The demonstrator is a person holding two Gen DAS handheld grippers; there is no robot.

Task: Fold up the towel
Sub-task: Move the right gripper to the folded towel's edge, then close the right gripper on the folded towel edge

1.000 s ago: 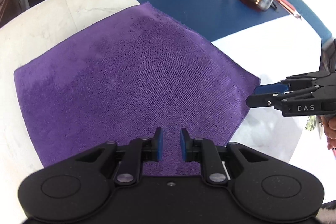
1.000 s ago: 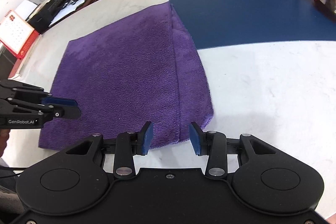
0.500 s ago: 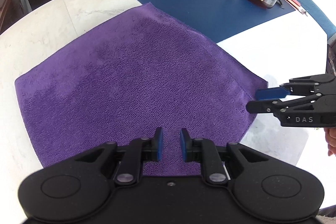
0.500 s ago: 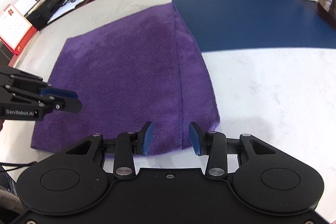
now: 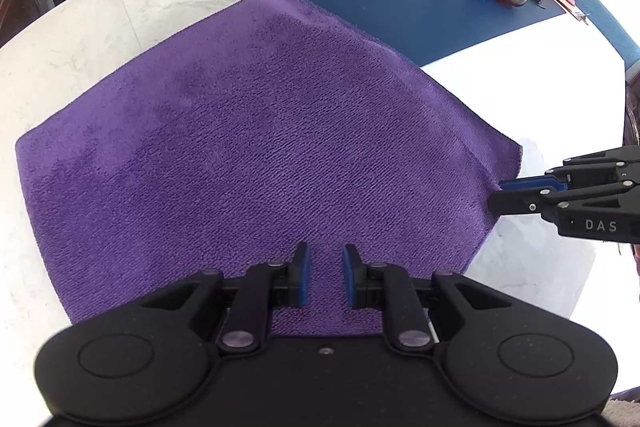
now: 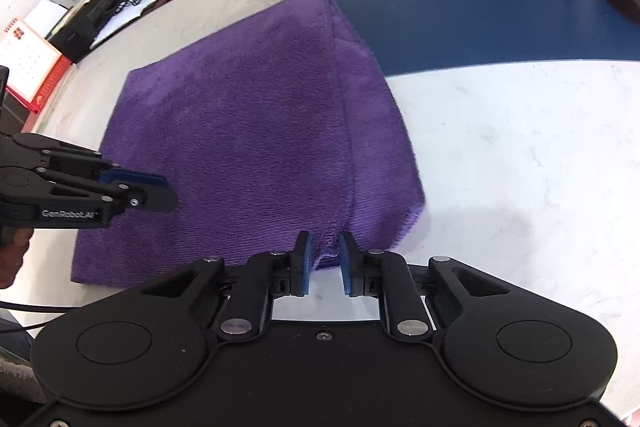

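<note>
We see the purple towel (image 5: 256,155) flat on the tabletop (image 6: 520,155). The right hand-held gripper (image 6: 323,259) has just closed, pinching its near hem; the left hand-held gripper (image 5: 323,275) clamps the near edge.

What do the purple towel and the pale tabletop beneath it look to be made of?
Towel: soft microfibre or terry by its look, matte, with fine ribbed pile and a stitched hem. Tabletop: pale stone or a marble-look laminate, smooth, with faint grey veining; which one cannot be told.
</note>
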